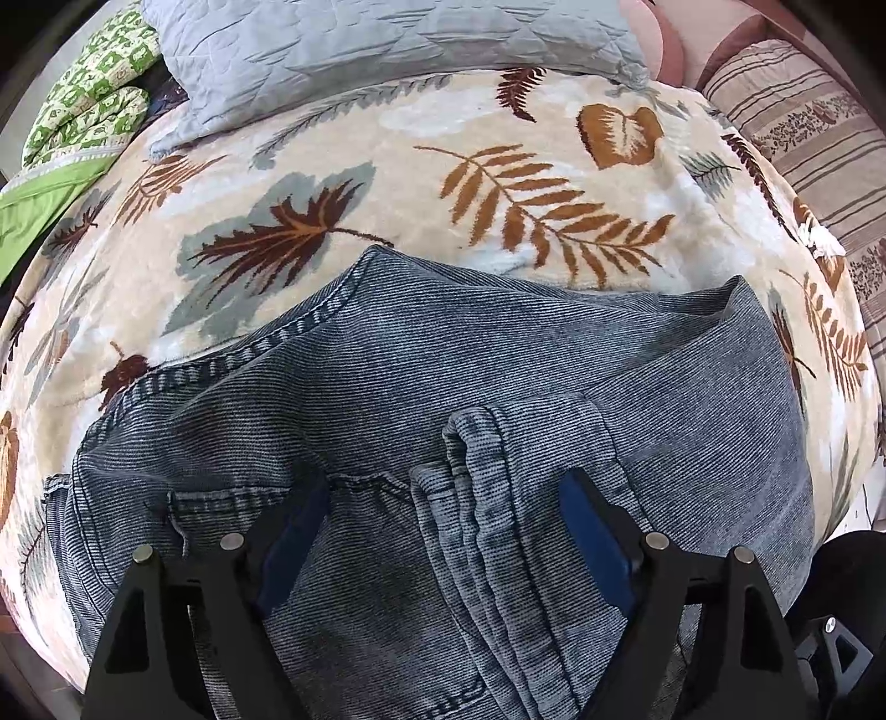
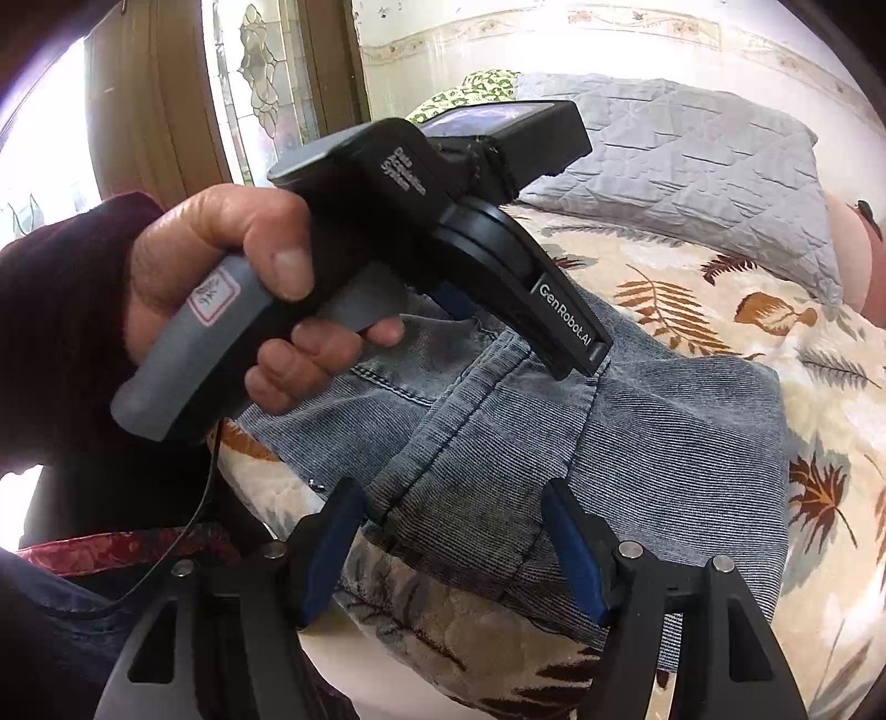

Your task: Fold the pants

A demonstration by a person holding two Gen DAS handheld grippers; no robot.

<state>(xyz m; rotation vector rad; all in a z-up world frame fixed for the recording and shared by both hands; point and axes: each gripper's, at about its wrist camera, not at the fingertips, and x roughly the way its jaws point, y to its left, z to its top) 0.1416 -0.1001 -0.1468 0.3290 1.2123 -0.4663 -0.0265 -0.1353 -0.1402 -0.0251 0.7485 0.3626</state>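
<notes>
The pants [image 1: 421,387] lie on the bed, on a leaf-print blanket [image 1: 498,183], already doubled into a thick blue bundle with a bunched ridge of cloth [image 1: 476,498] running down the middle. The left gripper [image 1: 443,531] points steeply down over that ridge with its fingers spread wide, one blue pad on each side of the bunch and neither visibly pressing on it; nothing is pinched. The right gripper [image 2: 454,554] hovers over the near edge of the bundle, fingers likewise spread and empty, the folded hem [image 2: 470,531] lying between them but below the pads. From the right wrist view a hand [image 2: 221,288] grips the left tool's handle just above the cloth. The main risk, as I judge it, is a shallow bite: if the left fingers come together on only the top layer of the ridge, the lower layers would stay behind and the fold would open or skew. The plush blanket could also get caught along with the denim (it lies directly under the hem at the right gripper). A gray pillow [image 1: 360,50] sits well beyond the pants, out of the way. How many layers the bundle has cannot be told, the waistband is not clearly identifiable, and the near end of the pants is cut off behind the fingers in both views
</notes>
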